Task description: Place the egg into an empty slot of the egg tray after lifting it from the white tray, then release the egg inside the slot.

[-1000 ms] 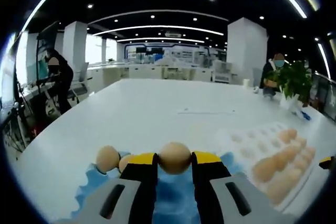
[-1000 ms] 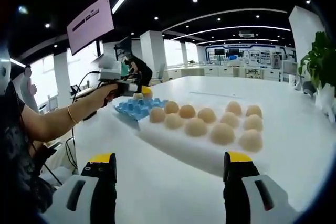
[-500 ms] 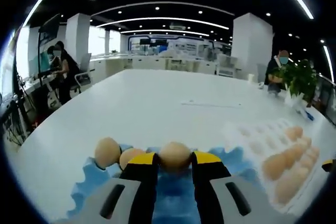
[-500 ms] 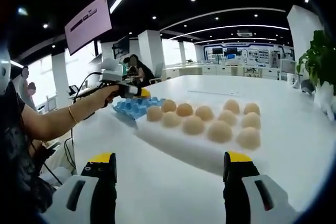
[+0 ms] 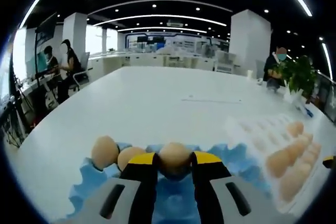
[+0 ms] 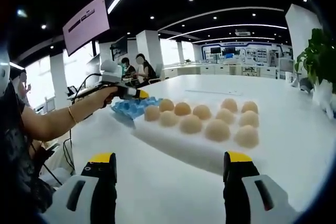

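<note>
Egg (image 5: 174, 159) clamped in left gripper (image 5: 174, 162) over blue egg tray (image 5: 94, 182); right gripper (image 6: 170, 162) spread wide

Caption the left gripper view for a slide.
Left gripper holding an egg over the blue egg tray.

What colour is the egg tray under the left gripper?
Blue egg tray, clearest in the left gripper view.
</note>
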{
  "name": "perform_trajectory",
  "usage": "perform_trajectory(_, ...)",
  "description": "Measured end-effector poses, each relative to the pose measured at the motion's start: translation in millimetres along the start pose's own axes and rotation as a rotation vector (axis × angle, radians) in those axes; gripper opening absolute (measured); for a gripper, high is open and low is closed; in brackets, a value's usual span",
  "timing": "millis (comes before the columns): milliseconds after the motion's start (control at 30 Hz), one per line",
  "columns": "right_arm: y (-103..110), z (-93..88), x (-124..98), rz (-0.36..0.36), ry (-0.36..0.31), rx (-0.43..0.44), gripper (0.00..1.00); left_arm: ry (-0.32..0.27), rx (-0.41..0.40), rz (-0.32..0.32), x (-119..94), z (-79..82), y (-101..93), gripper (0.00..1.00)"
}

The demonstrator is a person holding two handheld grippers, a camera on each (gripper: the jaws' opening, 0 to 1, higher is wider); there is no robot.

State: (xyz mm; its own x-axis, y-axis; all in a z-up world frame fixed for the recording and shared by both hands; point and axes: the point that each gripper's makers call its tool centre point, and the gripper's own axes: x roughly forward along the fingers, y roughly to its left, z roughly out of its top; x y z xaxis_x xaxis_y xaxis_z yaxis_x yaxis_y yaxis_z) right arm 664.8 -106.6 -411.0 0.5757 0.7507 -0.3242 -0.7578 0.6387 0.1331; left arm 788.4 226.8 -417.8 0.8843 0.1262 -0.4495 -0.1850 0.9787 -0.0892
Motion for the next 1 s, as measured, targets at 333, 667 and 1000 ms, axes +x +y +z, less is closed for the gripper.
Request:
perform_trajectory(333,-3.0,0.4,-3.2,-0.009,-0.007,0.007,0.87,0.008,-0.005,-0.008,-4.0,-2.6,-2.8,0.25)
perform_trajectory(667,-1.2,-0.4,-4.2,-0.005,-0.006,0.007,0.87,-0.006,0.004,-0.019,-4.7,-2.7,-3.9,0.26)
perform_trajectory(1000,-4.6,-0.8,-9.2,-0.017,-0.008,0.009,0.87,-0.024,0.063,-0.021,0.0,-2.5,-10.1,0.37)
